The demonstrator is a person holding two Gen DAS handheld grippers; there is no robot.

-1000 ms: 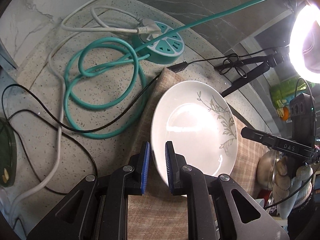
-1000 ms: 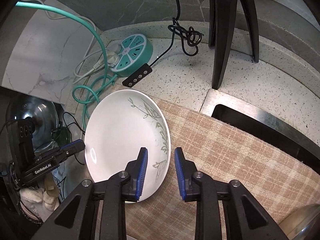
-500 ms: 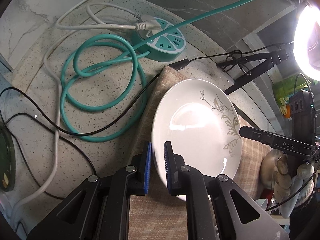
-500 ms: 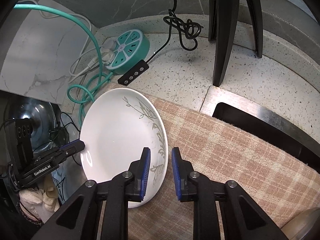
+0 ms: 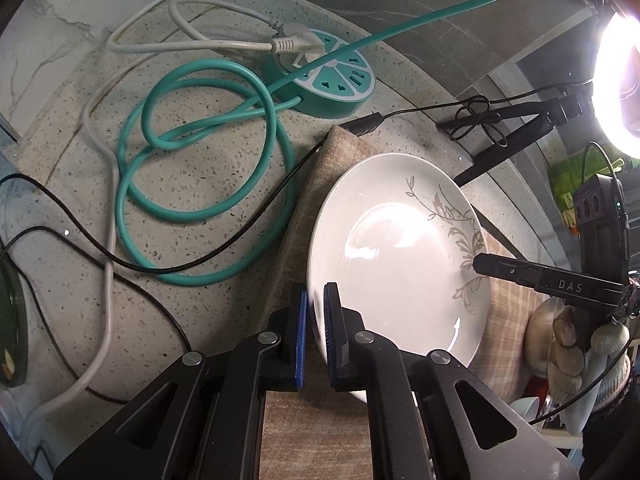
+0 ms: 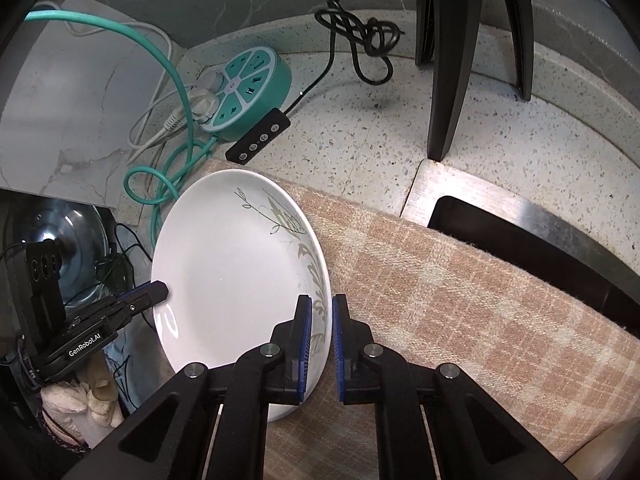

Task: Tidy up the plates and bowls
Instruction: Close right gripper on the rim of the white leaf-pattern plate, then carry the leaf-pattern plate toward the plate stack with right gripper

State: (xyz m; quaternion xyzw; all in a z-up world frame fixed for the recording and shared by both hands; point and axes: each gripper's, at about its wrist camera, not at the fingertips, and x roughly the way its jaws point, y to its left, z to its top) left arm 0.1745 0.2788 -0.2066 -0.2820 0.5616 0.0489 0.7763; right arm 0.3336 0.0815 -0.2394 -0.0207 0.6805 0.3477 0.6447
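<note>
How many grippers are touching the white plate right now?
2. The left gripper straddles the white plate's rim on the side nearest the teal cord; the right gripper straddles the opposite rim, by the leaf pattern, over the plaid cloth.

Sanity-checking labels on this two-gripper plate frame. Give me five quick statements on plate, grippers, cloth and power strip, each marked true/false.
1. Both grippers straddle the rim of one white plate, on opposite sides. True: the left gripper and the right gripper each have a finger on either face of the rim.
2. The plate is plain white. False: a grey leaf pattern runs along one side.
3. A checked beige cloth lies under the plate. True.
4. The round teal power strip sits on the cloth. False: it sits on the speckled countertop, beyond the cloth's edge.
5. Nothing is plugged into the power strip. False: a white plug is in it.
</note>
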